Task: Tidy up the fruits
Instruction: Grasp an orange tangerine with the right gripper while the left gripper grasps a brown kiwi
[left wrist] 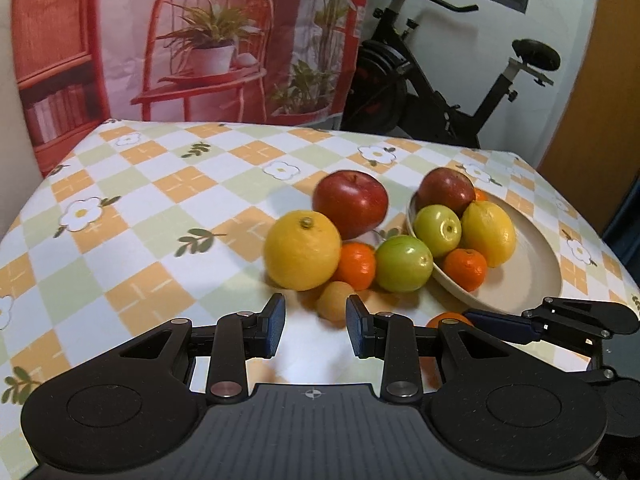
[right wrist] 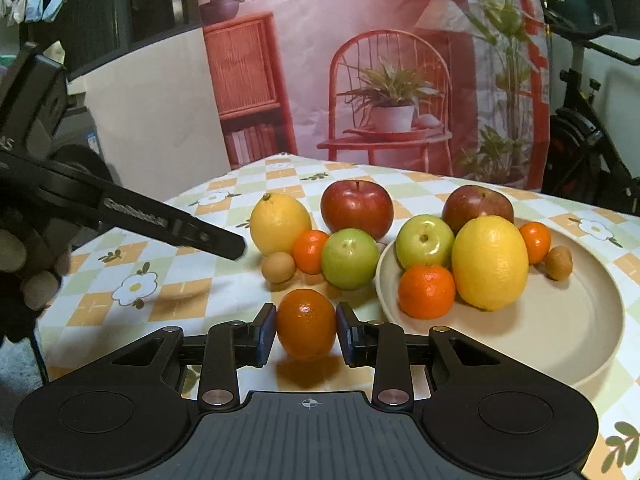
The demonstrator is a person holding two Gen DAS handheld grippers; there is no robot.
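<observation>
My right gripper (right wrist: pixel 306 322) is shut on a mandarin (right wrist: pixel 306 330), low over the cloth and just left of the beige plate (right wrist: pixel 560 340). The plate holds a red apple (right wrist: pixel 478 206), a green apple (right wrist: pixel 424 240), a lemon (right wrist: pixel 490 262), two mandarins and a small brown fruit. Loose on the table beside it lie a lemon (left wrist: pixel 302 250), a red apple (left wrist: pixel 350 204), a mandarin (left wrist: pixel 358 266), a green apple (left wrist: pixel 404 264) and a small tan fruit (left wrist: pixel 334 300). My left gripper (left wrist: pixel 316 312) stands narrowly open with nothing between its pads, the tan fruit just beyond its fingertips.
The checked tablecloth (left wrist: pixel 140 220) covers the table; its far edge meets a printed backdrop (left wrist: pixel 200 40). An exercise bike (left wrist: pixel 440 80) stands behind on the right. A gloved hand (right wrist: pixel 28 276) holds the left gripper at the table's left side.
</observation>
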